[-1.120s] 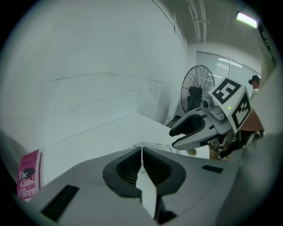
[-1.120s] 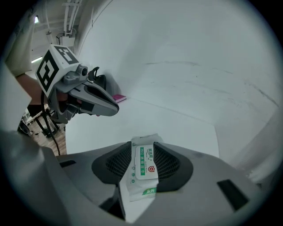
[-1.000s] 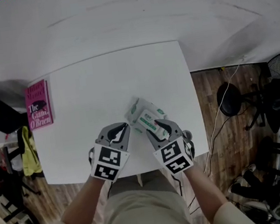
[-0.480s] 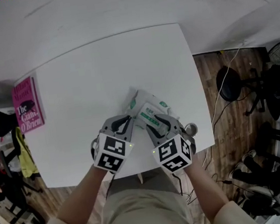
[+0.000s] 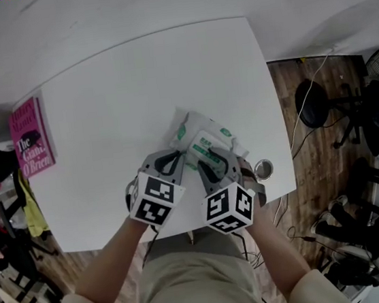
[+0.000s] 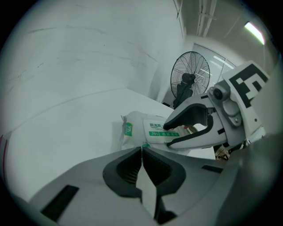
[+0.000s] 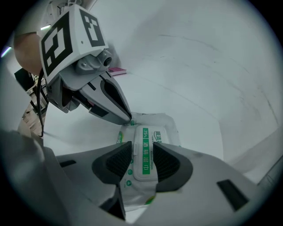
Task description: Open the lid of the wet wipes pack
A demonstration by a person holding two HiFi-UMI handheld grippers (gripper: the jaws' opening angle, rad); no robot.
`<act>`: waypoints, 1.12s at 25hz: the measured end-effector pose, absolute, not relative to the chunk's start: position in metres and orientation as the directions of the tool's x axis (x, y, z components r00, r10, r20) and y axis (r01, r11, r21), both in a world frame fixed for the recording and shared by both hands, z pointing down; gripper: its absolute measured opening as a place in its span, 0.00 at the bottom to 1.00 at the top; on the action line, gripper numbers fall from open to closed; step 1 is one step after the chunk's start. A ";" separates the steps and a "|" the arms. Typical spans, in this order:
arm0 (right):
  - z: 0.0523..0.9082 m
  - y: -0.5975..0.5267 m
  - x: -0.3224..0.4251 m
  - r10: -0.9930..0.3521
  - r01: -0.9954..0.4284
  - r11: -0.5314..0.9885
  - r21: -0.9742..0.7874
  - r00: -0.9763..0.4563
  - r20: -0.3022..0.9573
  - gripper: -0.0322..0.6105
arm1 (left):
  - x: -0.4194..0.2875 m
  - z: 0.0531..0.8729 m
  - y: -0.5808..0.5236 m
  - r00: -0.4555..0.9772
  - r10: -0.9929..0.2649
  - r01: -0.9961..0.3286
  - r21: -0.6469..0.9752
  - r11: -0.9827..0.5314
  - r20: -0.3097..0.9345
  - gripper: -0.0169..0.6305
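**Pack steadied on one side, lid bracketed on the other**

Head view: the wet wipes pack [image 5: 204, 133] lies flat and face up near the front of the counter [image 5: 121, 101]. Its long axis slants from far-left to near-right, and the left claw [image 5: 170, 162] and right claw [image 5: 211, 164] meet over its near end, probably one to steady the pack and one to work it. Left gripper view: this claw is closed, with its tips at the pack's edge and a green sliver of wrapper between them, seemingly nipped so the pack cannot slide. Right gripper view: this claw is narrowly parted, with a pad on either side of the lid [image 7: 143, 154], which lies flat and unopened. The lid's green stripe runs straight away from the claw, along the pack's length. I cannot tell whether the pads touch the lid, but the placement suits catching its side edge.
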State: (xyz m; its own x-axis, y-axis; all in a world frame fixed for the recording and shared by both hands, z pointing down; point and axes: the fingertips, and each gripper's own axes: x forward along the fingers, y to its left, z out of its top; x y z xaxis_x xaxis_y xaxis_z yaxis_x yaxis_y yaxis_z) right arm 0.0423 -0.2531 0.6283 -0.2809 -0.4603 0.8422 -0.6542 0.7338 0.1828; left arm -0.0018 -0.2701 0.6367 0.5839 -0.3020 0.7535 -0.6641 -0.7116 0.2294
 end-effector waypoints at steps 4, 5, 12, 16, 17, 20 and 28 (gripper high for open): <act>0.629 -0.255 0.043 -0.476 -0.657 0.723 0.213 -0.251 0.843 0.29 | 0.001 0.644 -0.272 0.568 -0.296 -0.681 0.236 -0.693 0.768 0.07; 0.629 -0.255 0.043 -0.476 -0.651 0.727 0.218 -0.248 0.844 0.29 | 0.001 0.645 -0.272 0.564 -0.298 -0.683 0.233 -0.692 0.770 0.07; 0.625 -0.254 0.040 -0.489 -0.624 0.745 0.235 -0.272 0.829 0.22 | 0.002 0.647 -0.273 0.588 -0.288 -0.682 0.272 -0.679 0.756 0.07; 0.620 -0.256 0.039 -0.479 -0.641 0.744 0.187 -0.316 0.819 0.21 | 0.002 0.648 -0.274 0.581 -0.294 -0.672 0.244 -0.699 0.759 0.07; 0.618 -0.256 0.039 -0.482 -0.645 0.742 0.183 -0.324 0.814 0.19 | 0.002 0.649 -0.274 0.579 -0.299 -0.672 0.237 -0.701 0.758 0.07; 0.607 -0.256 0.040 -0.503 -0.679 0.717 0.157 -0.348 0.791 0.16 | 0.002 0.650 -0.273 0.577 -0.309 -0.679 0.233 -0.697 0.756 0.07; 0.574 -0.292 0.070 -0.632 -0.788 0.590 0.173 -0.318 0.706 0.11 | 0.002 0.650 -0.273 0.574 -0.301 -0.686 0.246 -0.685 0.762 0.07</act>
